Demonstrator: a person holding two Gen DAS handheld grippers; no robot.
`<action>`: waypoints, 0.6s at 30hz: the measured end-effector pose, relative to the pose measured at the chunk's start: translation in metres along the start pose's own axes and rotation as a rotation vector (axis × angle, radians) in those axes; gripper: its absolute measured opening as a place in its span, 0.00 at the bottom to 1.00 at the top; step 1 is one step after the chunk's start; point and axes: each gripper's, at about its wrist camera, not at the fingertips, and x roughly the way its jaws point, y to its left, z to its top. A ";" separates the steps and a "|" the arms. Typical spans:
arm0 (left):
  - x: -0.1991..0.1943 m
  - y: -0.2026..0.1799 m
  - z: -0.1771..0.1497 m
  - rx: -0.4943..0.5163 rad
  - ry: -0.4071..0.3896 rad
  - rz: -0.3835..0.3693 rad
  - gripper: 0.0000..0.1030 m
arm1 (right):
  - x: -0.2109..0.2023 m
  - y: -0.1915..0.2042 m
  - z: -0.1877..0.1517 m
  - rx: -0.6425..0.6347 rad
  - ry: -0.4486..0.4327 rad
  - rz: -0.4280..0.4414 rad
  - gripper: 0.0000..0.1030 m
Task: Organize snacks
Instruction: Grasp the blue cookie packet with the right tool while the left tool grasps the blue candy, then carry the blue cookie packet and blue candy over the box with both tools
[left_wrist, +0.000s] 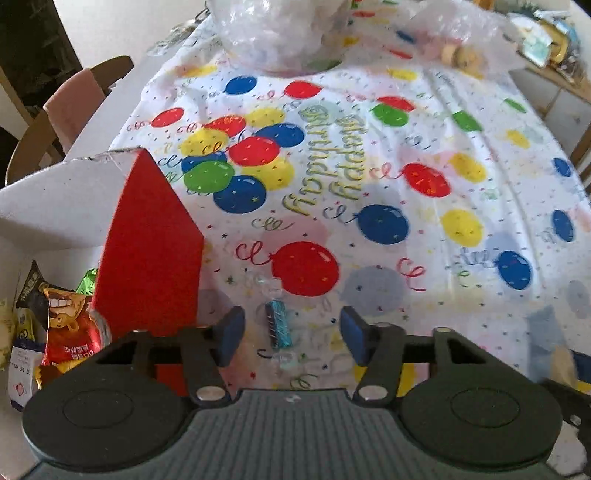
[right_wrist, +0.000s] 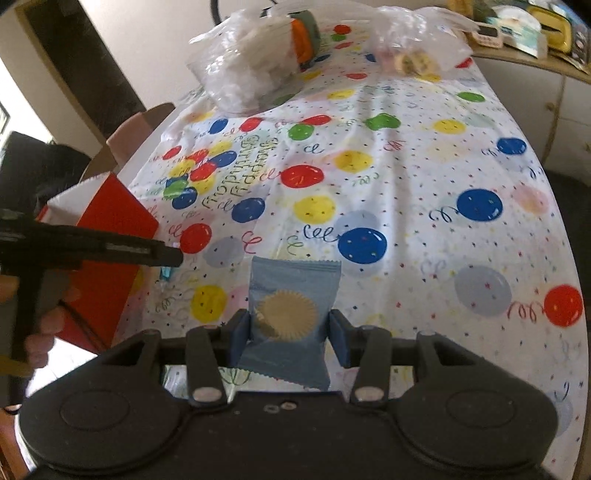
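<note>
A small teal foil-wrapped candy lies on the balloon-print tablecloth, between the blue pads of my left gripper. The pads stand apart from it on both sides, so the gripper is open. Just left of it stands a red box with a white inside, holding several snack packets. My right gripper is shut on a light blue snack packet printed with a cream round biscuit, held above the cloth. In the right wrist view the red box and the left gripper's black body are at the left.
Two clear plastic bags with more items sit at the table's far end. A wooden chair with a pink cushion stands beyond the left edge. A cluttered sideboard is at the far right.
</note>
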 end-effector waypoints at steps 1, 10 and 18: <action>0.003 0.001 0.001 -0.008 0.007 0.001 0.49 | -0.001 -0.001 -0.001 0.007 0.000 0.001 0.43; 0.022 0.025 0.008 -0.129 0.050 -0.037 0.32 | -0.003 -0.005 -0.006 0.038 -0.009 0.010 0.43; 0.023 0.019 0.006 -0.098 0.035 -0.023 0.12 | -0.004 -0.004 -0.012 0.047 -0.004 0.012 0.43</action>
